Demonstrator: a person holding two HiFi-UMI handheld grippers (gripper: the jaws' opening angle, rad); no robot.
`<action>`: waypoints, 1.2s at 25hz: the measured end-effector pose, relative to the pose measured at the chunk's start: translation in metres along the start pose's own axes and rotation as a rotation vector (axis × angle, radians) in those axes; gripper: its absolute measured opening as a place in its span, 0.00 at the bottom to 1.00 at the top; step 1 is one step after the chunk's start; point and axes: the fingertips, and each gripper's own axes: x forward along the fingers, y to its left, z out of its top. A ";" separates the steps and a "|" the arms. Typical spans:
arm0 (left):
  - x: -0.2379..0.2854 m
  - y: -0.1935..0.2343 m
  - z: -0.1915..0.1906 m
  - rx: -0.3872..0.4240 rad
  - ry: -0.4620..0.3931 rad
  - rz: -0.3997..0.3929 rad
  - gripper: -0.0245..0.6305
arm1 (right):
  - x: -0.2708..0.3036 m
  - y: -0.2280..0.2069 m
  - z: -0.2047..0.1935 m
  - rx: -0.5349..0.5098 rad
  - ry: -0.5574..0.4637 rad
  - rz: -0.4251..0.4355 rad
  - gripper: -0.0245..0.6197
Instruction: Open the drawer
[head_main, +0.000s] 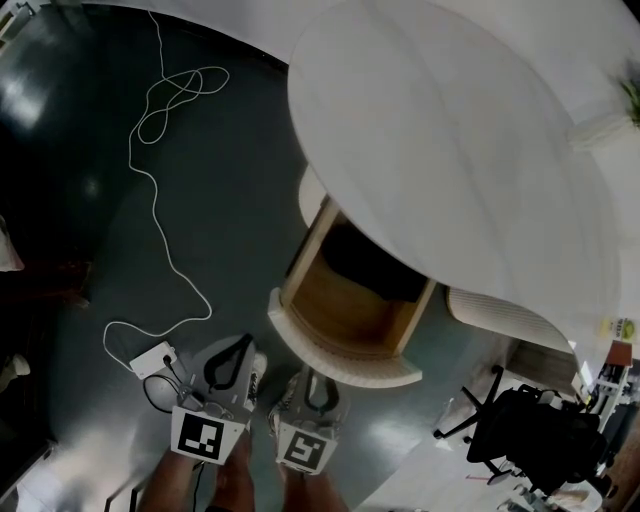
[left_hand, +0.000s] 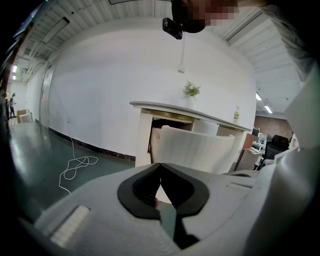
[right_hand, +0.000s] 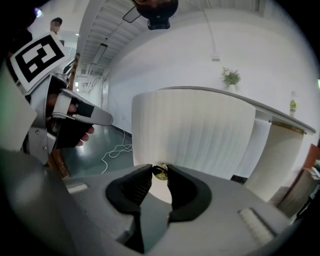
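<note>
1. The drawer (head_main: 345, 310) stood pulled out from under the table (head_main: 450, 130), its wooden inside open to view.
2. On the drawer's ribbed white front sat a brass knob (right_hand: 160, 172).
3. The right gripper (head_main: 318, 392) was just in front of the drawer, its jaws clenched on that knob.
4. The left gripper (head_main: 232, 362) hung just beside it, farther from the drawer front and touching nothing; its jaw tips met with nothing between them.
5. A white cable (head_main: 153, 205) trailed over the dark floor to the left of the drawer, ending at a small white box (head_main: 153, 358) near the left gripper.
6. A black chair (head_main: 530, 430) stood well apart to the drawer's right.
</note>
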 end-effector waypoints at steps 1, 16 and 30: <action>-0.001 0.000 0.001 0.002 -0.003 0.000 0.05 | 0.000 0.000 0.000 0.000 -0.001 -0.003 0.20; -0.024 -0.017 0.063 0.059 -0.043 -0.013 0.05 | -0.043 -0.028 0.042 0.086 -0.023 -0.007 0.23; -0.052 -0.056 0.203 0.105 -0.177 -0.052 0.05 | -0.105 -0.089 0.172 0.110 -0.134 -0.029 0.23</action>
